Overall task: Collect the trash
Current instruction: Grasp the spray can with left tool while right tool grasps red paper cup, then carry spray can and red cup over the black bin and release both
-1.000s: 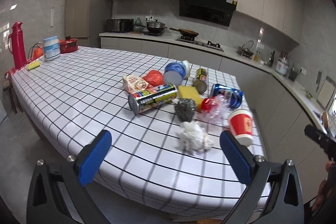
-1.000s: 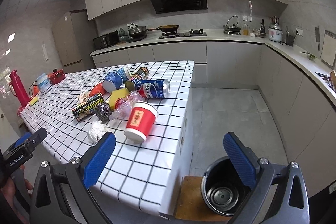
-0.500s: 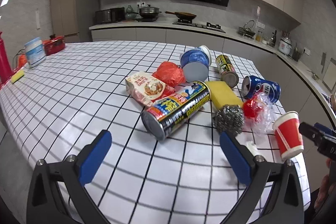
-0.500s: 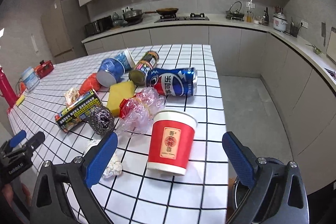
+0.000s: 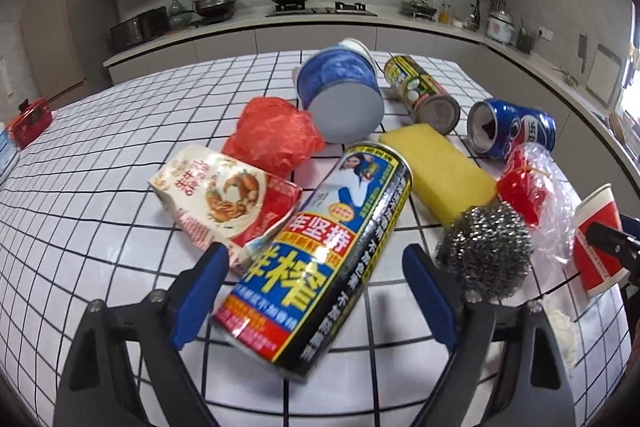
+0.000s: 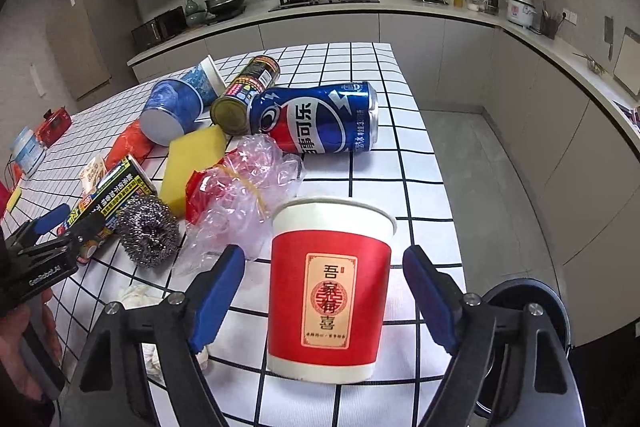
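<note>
The trash lies in a loose heap on the table with the checked cloth (image 5: 100,211), near its far right corner. In the left wrist view the nearest piece is a tall printed can (image 5: 320,251) that lies on its side, its closed end between the two blue fingers of the left gripper (image 5: 316,291). The jaws stand wide apart and I see a gap on each side of the can, so nothing is held. Just beside the can on the left lies a snack packet (image 5: 224,203), and behind it a crumpled red bag (image 5: 276,135). On the right are a yellow sponge (image 5: 440,171) and a steel scourer (image 5: 486,251).

The right wrist view shows what the left one shows only at its edge: a red paper cup (image 6: 330,291) that stands upright near the table edge, between the fingers of the right gripper (image 6: 324,295). These jaws are also spread, with space on both sides of the cup. Behind the cup lie a clear plastic wrap (image 6: 244,195) and a blue soda can (image 6: 320,119) on its side. Only this view shows a dark bin (image 6: 548,307) on the floor, below the table edge at the right.
</note>
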A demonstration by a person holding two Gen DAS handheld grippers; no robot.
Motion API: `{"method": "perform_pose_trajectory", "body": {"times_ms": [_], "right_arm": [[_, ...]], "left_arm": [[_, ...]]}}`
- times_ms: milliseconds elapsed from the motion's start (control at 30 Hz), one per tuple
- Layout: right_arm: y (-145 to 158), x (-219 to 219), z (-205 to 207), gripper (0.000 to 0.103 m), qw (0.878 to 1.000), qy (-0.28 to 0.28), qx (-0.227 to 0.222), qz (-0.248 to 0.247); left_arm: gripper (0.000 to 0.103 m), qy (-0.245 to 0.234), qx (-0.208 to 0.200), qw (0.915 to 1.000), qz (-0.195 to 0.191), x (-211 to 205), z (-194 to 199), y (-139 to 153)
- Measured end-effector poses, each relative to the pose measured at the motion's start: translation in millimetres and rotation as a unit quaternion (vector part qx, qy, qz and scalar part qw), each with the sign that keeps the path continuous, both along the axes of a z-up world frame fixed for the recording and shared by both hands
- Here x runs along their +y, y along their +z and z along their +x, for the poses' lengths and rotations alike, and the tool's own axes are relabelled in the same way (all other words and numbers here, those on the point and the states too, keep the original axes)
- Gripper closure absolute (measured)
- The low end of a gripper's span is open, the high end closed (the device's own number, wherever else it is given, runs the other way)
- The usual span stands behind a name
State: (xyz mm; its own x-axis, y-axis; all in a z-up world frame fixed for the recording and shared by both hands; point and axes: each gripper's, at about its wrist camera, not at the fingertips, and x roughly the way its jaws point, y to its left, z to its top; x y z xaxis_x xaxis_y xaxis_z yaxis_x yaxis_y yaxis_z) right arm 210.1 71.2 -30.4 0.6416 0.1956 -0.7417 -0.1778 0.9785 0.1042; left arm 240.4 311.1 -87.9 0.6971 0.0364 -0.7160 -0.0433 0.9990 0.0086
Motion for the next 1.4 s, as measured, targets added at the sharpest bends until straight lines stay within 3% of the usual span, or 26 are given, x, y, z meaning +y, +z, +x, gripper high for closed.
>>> {"method": "perform_pose_trajectory", "body": {"times_ms": [67,133,200,233,300,433,600,767,867,1233,1400], "right_arm": [[-4,-1,2,0.022,1.0,-0.003,0.006,0.0],[-7,-1,5,0.023,1.0,-0.004,0.011,0.001],[-11,-1,8,0.028,1.0,-0.003,0.017,0.002],[-12,0,8,0.036,1.0,-0.001,0.019,0.004],[-12,1,8,0.037,1.0,0.001,0.016,0.005],[-12,3,9,0.036,1.0,0.006,0.018,0.006],[-13,4,16,0.036,1.0,0.01,0.028,0.008],[-21,3,19,0.036,0.999,0.013,0.042,0.007],[-18,3,17,0.042,0.999,0.016,0.032,0.004],[11,-2,3,0.043,0.999,0.03,-0.004,0.02],[24,-14,-8,0.043,0.999,0.037,-0.018,0.025]], "left_arm": [[0.018,-0.005,0.007,1.0,-0.002,3,2,-1],[0.031,-0.011,0.002,0.9999,-0.008,5,-1,2],[0.041,-0.022,0.005,0.9996,-0.015,4,-6,6],[0.045,-0.027,0.005,0.9993,-0.026,6,-9,8],[0.047,-0.029,0.006,0.9989,-0.037,5,-20,11],[0.046,-0.021,0.002,0.9994,-0.026,1,-28,13],[0.042,-0.022,0.024,0.9995,-0.003,-7,3,9],[0.047,-0.022,0.044,0.9988,-0.001,-6,9,-2],[0.049,-0.014,0.029,0.9995,-0.002,-5,2,4],[0.049,0.005,-0.018,0.9998,-0.009,-11,-29,40],[0.049,0.003,-0.033,0.9994,-0.006,-34,-42,51]]}}
